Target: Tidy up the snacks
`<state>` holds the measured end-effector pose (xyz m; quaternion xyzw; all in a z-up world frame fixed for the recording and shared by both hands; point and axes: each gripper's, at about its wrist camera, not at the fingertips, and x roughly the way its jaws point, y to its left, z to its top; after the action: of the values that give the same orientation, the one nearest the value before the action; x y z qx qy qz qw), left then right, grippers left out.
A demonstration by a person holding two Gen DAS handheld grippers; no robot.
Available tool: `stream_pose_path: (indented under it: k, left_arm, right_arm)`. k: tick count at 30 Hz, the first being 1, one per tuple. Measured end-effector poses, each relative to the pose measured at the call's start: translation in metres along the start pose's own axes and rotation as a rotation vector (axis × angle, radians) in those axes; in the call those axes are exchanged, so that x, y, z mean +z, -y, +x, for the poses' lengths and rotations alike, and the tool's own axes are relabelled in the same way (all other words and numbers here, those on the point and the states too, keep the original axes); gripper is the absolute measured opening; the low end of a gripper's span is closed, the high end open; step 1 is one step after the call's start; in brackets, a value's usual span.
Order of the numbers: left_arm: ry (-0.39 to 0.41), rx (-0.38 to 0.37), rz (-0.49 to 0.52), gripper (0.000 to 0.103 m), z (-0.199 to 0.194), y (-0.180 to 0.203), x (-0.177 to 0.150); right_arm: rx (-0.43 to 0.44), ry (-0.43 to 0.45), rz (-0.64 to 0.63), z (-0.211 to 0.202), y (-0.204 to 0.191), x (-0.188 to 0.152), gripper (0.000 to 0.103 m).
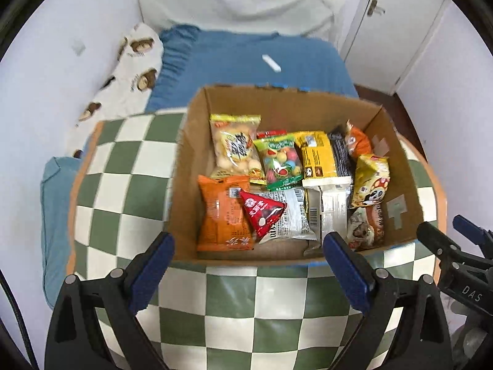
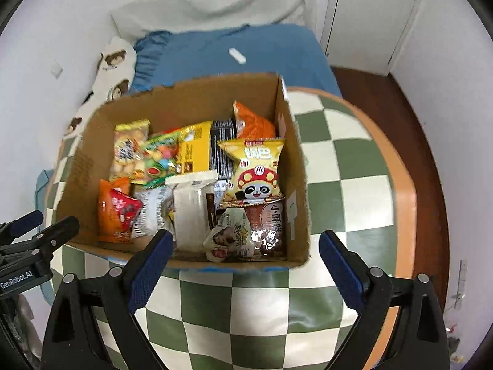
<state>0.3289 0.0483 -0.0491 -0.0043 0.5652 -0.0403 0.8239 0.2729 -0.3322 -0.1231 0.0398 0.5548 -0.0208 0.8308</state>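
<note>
**A:** ok going left to right, what's in there? I see the left gripper (image 1: pixel 248 254) hanging over the checkered table (image 1: pixel 129 160), jaws spread wide, nothing between them.

**B:** yep, both are empty. The cardboard box (image 1: pixel 185 166) sits on the table and all the snacks are inside it. On the left there's the orange packet (image 1: pixel 222 219) lying flat, with the red triangle pack (image 1: pixel 262 212) resting on top of its right edge.

**A:** behind those, the bag of round crackers (image 1: pixel 234 145), then the green candy bag (image 1: pixel 282 160) and the yellow packet (image 1: pixel 317 157) next to it.

**B:** right side has the panda snack bag (image 2: pixel 257 169) standing up against the box wall, with a brown pouch (image 2: pixel 268 228) in front of it. White packet (image 2: pixel 191 209) in the middle.

**A:** and the right gripper (image 2: pixel 243 254)?

**B:** same deal, jaws wide apart, holding nothing, above the box's near edge. Blue bedding (image 2: pixel 271 55) is behind the table.
</note>
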Motion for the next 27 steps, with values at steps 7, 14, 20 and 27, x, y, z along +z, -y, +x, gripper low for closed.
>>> stream_pose_path:
  k: [7, 14, 20, 27]
  left_arm:
    - [0.145, 0.005, 0.007, 0.099, -0.062, 0.0, -0.039]
    - [0.279, 0.041, 0.032, 0.099, -0.118, 0.007, -0.085]
    - [0.366, 0.045, 0.025, 0.099, -0.16, 0.008, -0.117]
    - [0.399, 0.036, 0.043, 0.099, -0.193, 0.013, -0.142]
  right_arm:
    - [0.002, 0.162, -0.02, -0.073, -0.005, -0.04, 0.1]
    - [-0.014, 0.305, -0.035, -0.14, -0.008, -0.092, 0.102]
    - [-0.017, 0.388, -0.014, -0.186, -0.001, -0.132, 0.102]
    - [0.005, 0.448, -0.024, -0.231, -0.004, -0.164, 0.102]
